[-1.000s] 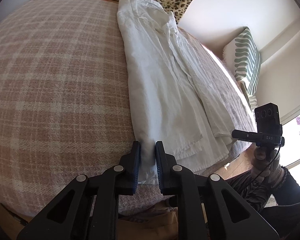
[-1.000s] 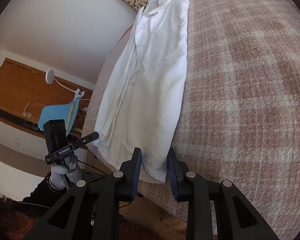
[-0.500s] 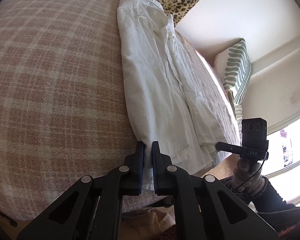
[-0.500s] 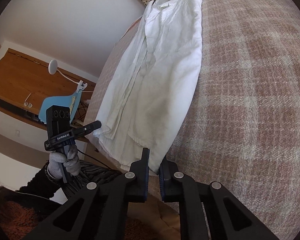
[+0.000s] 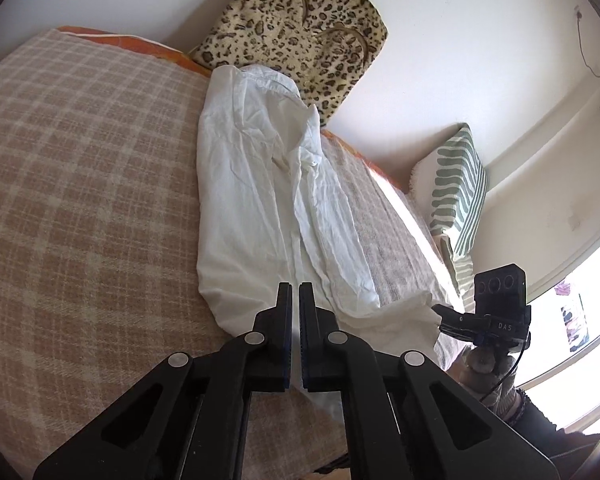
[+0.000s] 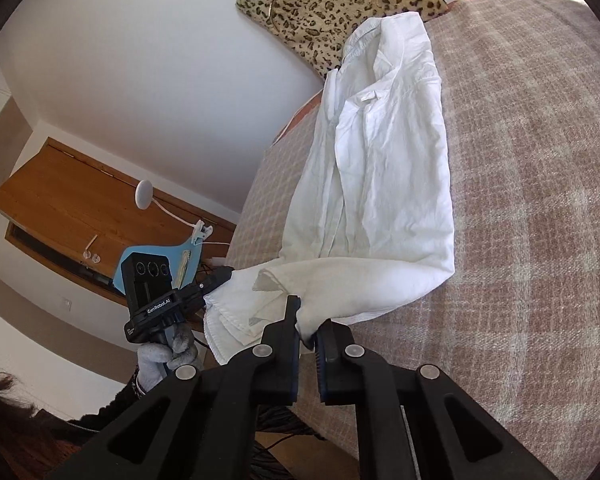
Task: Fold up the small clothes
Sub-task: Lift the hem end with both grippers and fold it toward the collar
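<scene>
Left gripper (image 5: 295, 292) sits at bottom centre of its view, jaws pressed nearly together with a thin layer of white cloth between them: it's pinching the hem of the white shirt (image 5: 260, 200). Right gripper (image 6: 308, 316) sits at bottom centre of its own view, jaws likewise clamped on a bunched corner of the same hem. It also shows from outside at lower right of the left view (image 5: 440, 312), tips biting the cloth, and the left gripper shows at lower left of the right view (image 6: 224, 274), tips on the hem edge. Shirt lies lengthwise on the plaid blanket (image 5: 80, 200), collar toward the top of both frames, sides folded in to a narrow strip; the bottom end is lifted off the blanket and curled over between the two grippers. Leopard-print bag (image 5: 300, 36) leans on the wall at top centre, touching or just behind the collar, can't tell which. Green striped cushion (image 5: 456, 188) sits at right of the left view against the wall, well apart from the shirt. In the right view's left half: wooden desk (image 6: 60, 208), white clip lamp (image 6: 144, 196), blue chair (image 6: 156, 256) partly hidden behind the left gripper's body. Gloved hand (image 6: 160, 356) holds that gripper's handle.
</scene>
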The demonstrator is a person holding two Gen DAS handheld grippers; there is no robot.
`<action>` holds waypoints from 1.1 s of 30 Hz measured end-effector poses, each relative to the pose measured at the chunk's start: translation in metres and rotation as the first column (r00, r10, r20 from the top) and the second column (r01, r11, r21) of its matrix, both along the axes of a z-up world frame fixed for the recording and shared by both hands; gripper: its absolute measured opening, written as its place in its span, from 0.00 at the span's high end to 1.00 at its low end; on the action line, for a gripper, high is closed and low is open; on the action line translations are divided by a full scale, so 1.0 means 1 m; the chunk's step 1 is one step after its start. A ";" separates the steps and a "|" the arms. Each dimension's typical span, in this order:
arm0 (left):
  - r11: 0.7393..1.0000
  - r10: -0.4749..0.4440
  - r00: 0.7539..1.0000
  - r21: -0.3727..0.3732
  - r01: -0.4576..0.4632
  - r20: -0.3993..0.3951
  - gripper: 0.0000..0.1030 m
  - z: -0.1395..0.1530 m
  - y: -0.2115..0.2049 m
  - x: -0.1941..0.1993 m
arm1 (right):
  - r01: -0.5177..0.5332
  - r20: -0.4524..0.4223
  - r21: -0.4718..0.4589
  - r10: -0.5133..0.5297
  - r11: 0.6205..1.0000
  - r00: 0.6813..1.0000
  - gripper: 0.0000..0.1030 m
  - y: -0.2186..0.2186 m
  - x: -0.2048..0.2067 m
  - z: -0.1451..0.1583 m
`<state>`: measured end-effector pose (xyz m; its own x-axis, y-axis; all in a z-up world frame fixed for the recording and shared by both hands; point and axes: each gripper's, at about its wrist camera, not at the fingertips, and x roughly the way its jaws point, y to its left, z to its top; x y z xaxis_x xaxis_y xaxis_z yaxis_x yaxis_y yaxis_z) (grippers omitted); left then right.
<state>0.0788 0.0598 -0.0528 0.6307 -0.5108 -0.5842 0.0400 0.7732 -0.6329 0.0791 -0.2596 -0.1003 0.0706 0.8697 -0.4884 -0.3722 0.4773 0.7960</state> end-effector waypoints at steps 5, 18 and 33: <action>0.999 0.025 1.000 0.031 -0.026 0.010 0.98 0.003 0.009 0.036 | 0.024 0.017 -0.015 -0.024 1.000 1.000 0.96 0.016 0.036 0.005; 0.991 0.061 0.998 0.124 -0.059 -0.015 0.93 0.001 0.049 0.014 | 0.091 -0.027 -0.063 -0.093 0.994 0.995 0.97 0.028 0.090 -0.014; 0.946 -0.171 0.985 0.283 0.157 0.024 0.42 -0.001 0.005 0.026 | 0.156 -0.035 -0.162 -0.164 0.974 0.986 1.00 0.048 0.134 -0.031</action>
<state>0.1051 0.0648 -0.0542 0.5824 -0.4306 -0.6895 0.2059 0.8986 -0.3874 0.2136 -0.2111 -0.1315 0.1759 0.7606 -0.6250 -0.2441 0.6488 0.7208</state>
